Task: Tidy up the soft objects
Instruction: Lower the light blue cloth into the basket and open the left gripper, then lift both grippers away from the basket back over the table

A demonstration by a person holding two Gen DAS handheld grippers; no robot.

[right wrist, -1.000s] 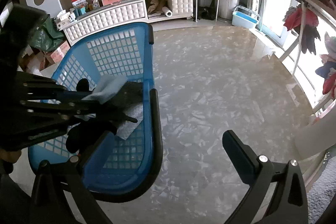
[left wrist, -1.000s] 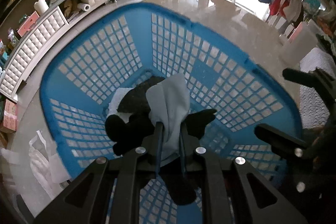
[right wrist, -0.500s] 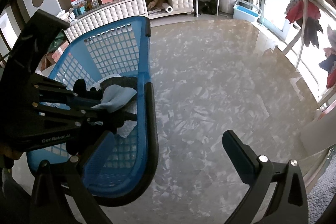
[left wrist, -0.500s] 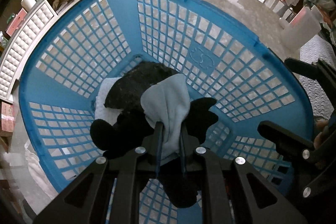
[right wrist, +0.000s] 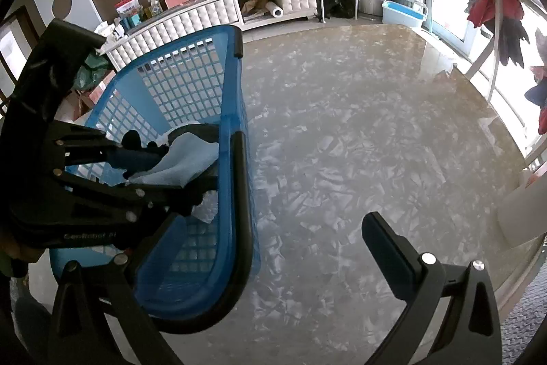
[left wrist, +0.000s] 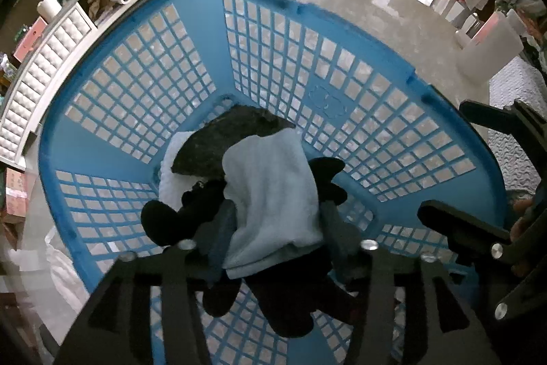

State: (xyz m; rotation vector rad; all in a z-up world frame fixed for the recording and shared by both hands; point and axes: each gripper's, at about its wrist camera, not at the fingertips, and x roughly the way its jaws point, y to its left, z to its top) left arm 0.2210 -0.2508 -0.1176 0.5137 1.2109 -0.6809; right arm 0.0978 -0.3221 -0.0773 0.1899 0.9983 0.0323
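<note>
Left fingers (left wrist: pixel 218 228) just opened, apart on both sides of the cloth (left wrist: pixel 273 194), no squeeze on it.
Hanging over the basket (left wrist: pixel 342 64), pointing down into it. Pale blue cloth draped on top of a heap in the basket bottom: black plush (left wrist: pixel 164 221), dark cloth (left wrist: pixel 225 142), white cloth (left wrist: pixel 171 170) underneath. Lower edge of the pale cloth between the two dark fingers, pads not pressing. Right gripper (right wrist: pixel 301 187) beside the basket, fingers wide apart, one finger (right wrist: pixel 239 194) lying along the basket rim, the other (right wrist: pixel 386 242) over the bare tabletop (right wrist: pixel 342 125). Nothing held there. From the right view, left gripper (right wrist: pixel 157 159) seen low inside the basket, cloth right by it.
</note>
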